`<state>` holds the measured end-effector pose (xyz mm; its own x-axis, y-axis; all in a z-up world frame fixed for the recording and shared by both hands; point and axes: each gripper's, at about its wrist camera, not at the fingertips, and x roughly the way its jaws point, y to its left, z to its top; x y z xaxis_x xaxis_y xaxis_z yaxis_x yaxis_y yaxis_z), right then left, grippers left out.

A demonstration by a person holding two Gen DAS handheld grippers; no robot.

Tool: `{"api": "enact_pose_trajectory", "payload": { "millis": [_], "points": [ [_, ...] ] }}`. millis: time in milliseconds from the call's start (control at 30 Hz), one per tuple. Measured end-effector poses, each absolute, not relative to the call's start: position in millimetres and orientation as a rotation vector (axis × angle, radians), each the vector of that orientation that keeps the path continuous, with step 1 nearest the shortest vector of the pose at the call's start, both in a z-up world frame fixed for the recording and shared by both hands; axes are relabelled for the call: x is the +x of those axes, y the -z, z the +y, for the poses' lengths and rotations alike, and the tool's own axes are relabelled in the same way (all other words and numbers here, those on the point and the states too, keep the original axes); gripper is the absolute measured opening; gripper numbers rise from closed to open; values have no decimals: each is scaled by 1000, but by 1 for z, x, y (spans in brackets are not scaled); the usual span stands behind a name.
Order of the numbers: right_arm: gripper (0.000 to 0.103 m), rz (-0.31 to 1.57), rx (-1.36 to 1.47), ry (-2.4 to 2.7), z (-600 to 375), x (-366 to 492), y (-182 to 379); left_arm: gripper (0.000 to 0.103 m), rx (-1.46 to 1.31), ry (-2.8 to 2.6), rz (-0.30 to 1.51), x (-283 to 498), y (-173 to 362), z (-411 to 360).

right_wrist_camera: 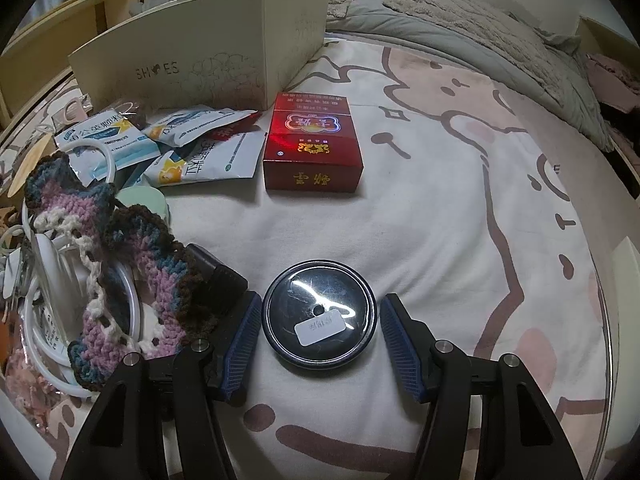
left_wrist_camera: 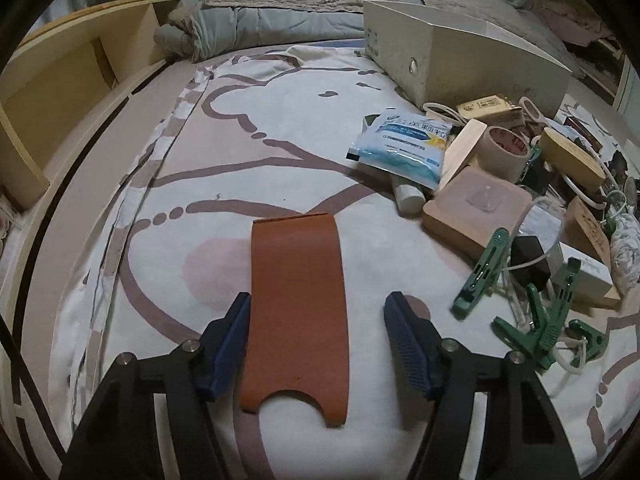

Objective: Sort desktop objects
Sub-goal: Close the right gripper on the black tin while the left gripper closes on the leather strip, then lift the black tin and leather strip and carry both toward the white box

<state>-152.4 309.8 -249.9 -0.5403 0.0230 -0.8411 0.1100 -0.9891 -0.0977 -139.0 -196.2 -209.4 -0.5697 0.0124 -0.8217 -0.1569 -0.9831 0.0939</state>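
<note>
Beside the round tin, a crocheted piece crowds it.

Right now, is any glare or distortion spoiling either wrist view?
Right wrist view: a bright streak of glare crosses the round tin's lid, though its white label stays visible. Left wrist view: no glare on the brown sleeve. Both views are dim, with fisheye bending and dark corners.

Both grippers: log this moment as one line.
left gripper: open, straddling brown leather sleeve | right gripper: open, straddling round black tin | both on bedsheet | red box: untouched
</note>
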Motion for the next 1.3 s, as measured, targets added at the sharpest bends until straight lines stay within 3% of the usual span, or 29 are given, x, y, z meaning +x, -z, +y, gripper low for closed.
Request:
{"api": "enact_pose_trajectory", "payload": {
  "millis": [200, 267, 333, 500, 1300],
  "points": [
    [62, 215, 1473, 2708, 311, -152, 250, 59, -1420, -2733, 238, -137, 209, -199],
    [60, 213, 1465, 2711, 311, -152, 249, 54, -1431, -2745, 227, -138, 209, -203],
    [52, 228, 1450, 2708, 309, -151, 249, 53, -1433, -2748, 227, -138, 209, -203],
    [51, 263, 1434, 2704, 305, -150, 247, 45, -1422, -2740, 290, -136, 210, -197],
    [51, 221, 1387, 2762, 313, -156, 222, 44, -1343, -2773, 281, -139, 187, -183]
  ]
}}
